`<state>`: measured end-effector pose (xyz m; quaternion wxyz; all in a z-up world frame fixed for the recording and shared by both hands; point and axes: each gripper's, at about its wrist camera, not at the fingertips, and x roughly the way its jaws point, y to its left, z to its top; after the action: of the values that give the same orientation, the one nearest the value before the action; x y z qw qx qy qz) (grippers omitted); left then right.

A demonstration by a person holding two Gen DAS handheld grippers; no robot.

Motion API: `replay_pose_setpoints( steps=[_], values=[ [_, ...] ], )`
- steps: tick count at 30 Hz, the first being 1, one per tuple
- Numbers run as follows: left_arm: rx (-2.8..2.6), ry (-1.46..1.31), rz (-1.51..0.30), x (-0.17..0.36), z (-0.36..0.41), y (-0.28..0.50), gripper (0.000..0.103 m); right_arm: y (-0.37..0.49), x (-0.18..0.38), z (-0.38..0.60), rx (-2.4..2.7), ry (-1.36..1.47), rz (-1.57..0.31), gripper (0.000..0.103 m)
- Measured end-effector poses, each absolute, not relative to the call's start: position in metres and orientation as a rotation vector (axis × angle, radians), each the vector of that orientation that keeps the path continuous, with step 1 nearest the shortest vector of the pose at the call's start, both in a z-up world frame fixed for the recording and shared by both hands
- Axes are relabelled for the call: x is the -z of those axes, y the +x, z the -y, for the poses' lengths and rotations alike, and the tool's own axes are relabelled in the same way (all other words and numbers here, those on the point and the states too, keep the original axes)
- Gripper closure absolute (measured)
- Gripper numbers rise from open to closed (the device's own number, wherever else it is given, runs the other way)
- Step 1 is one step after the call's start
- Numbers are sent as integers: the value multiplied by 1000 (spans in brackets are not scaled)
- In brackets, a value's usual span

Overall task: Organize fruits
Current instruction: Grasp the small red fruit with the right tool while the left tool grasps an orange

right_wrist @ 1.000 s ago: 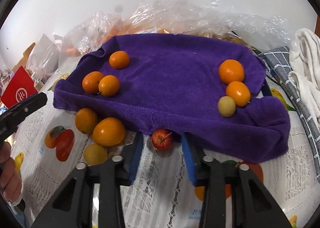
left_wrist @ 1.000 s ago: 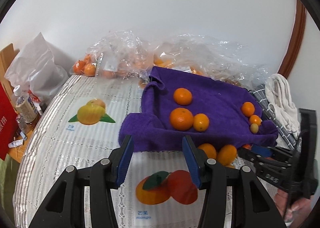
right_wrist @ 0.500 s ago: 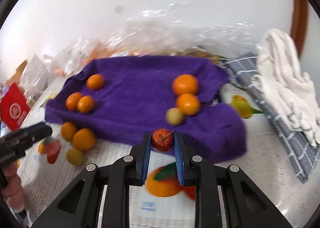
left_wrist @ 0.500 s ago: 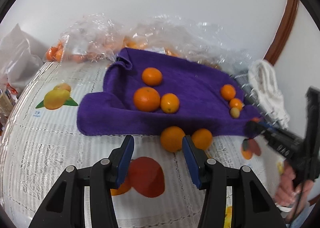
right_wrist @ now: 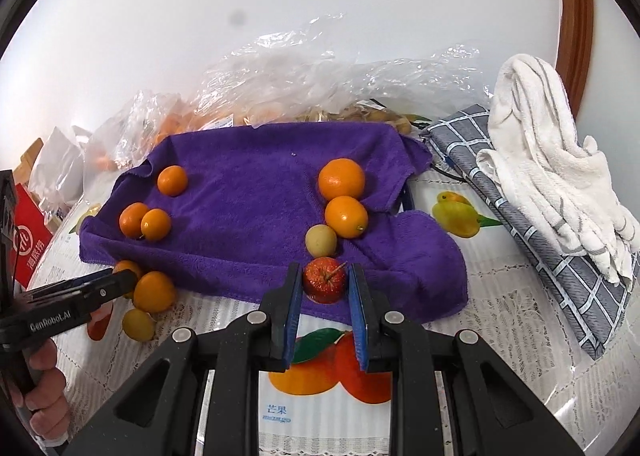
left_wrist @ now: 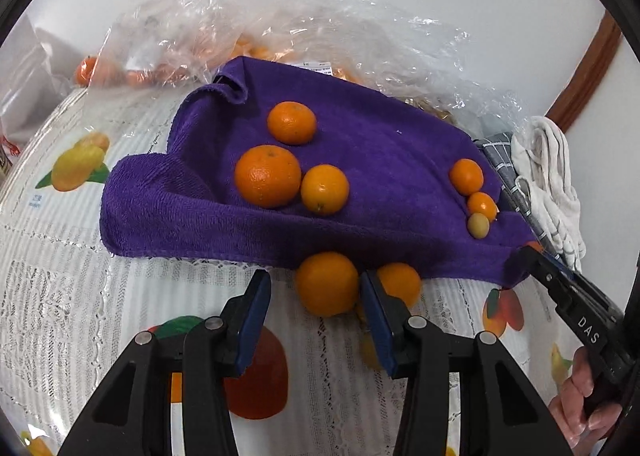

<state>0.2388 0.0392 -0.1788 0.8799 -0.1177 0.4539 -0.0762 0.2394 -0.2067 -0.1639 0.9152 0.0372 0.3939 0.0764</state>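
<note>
A purple towel point(left_wrist: 380, 160) lies on the table with several oranges on it, three at its left point(left_wrist: 267, 176) and two at its right point(right_wrist: 341, 178) beside a small pale fruit point(right_wrist: 321, 241). My left gripper point(left_wrist: 314, 288) is closing around an orange point(left_wrist: 326, 283) on the tablecloth just in front of the towel. The orange lies close to the right finger, and a gap remains on the left side. A second orange point(left_wrist: 402, 282) lies right behind that finger. My right gripper point(right_wrist: 325, 276) is shut on a small red apple point(right_wrist: 325, 281), held over the towel's front edge point(right_wrist: 248, 192).
Clear plastic bags point(right_wrist: 288, 84) holding more fruit lie behind the towel. A grey checked cloth point(right_wrist: 532, 232) with a white towel point(right_wrist: 548, 160) on it lies at the right. A red box point(right_wrist: 28, 244) stands at the left. A yellowish fruit point(right_wrist: 138, 324) lies on the lace tablecloth point(left_wrist: 60, 296).
My left gripper came forward and down until an orange lay between its fingers, which narrowed. My right gripper shut on the red apple and carried it right, over the towel's edge.
</note>
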Motion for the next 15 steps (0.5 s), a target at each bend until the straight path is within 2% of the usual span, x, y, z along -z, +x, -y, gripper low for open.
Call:
replay_pose_setpoints(
  steps=[7, 11, 15],
  values=[
    [155, -229, -943, 177, -38, 243, 59, 240, 170, 201, -150, 51, -819, 80],
    [179, -218, -930, 175, -35, 241, 71, 240, 169, 202, -158, 67, -804, 80],
    [138, -183, -920, 172, -34, 239, 71, 241, 169, 205, -153, 85, -799, 80]
  ],
)
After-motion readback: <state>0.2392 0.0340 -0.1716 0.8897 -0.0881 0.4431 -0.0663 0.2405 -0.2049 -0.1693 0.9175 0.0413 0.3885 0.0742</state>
